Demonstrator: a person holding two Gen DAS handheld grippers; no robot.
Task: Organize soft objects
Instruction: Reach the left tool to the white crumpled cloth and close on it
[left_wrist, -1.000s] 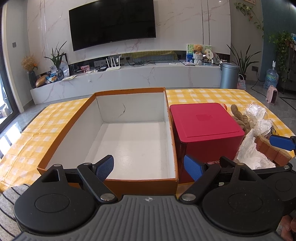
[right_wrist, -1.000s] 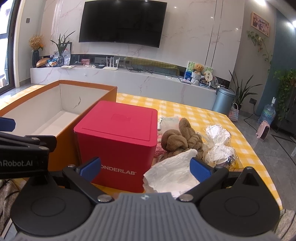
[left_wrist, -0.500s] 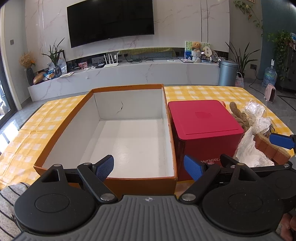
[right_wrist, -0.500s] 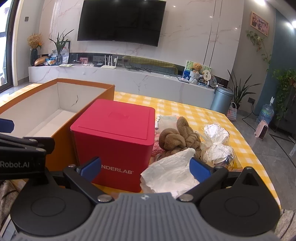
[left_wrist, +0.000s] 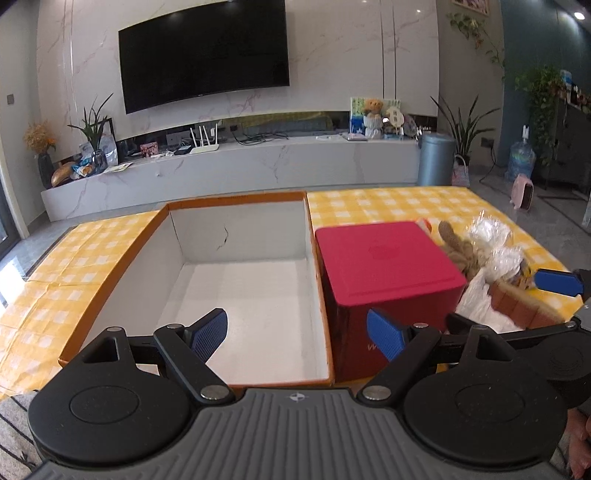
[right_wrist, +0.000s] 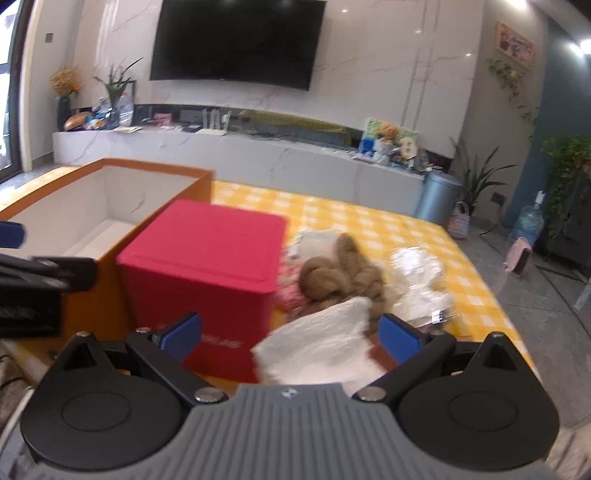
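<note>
Brown plush toy (right_wrist: 340, 277) lies on worktop (right_wrist: 369, 225) right of red box (right_wrist: 207, 254), touching white bag (right_wrist: 317, 350). Left tool (left_wrist: 297, 334) spread, empty, above near edge of orange box (left_wrist: 243, 288). Right tool (right_wrist: 290, 334) spread, empty, over white bag.

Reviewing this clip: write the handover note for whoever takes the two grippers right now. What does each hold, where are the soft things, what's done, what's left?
Left gripper: open, empty, above the near edge of the orange box.
Right gripper: open, empty, aimed at the white crinkled bag.
Soft things lie in a pile right of the closed red box: white bag nearest, brown knotted plush behind it, clear wrapped bundles farther right.
Done: nothing stowed; the orange box shows only its bare white floor.
Left: pick up each soft item and sort it, probably into the orange box.
</note>
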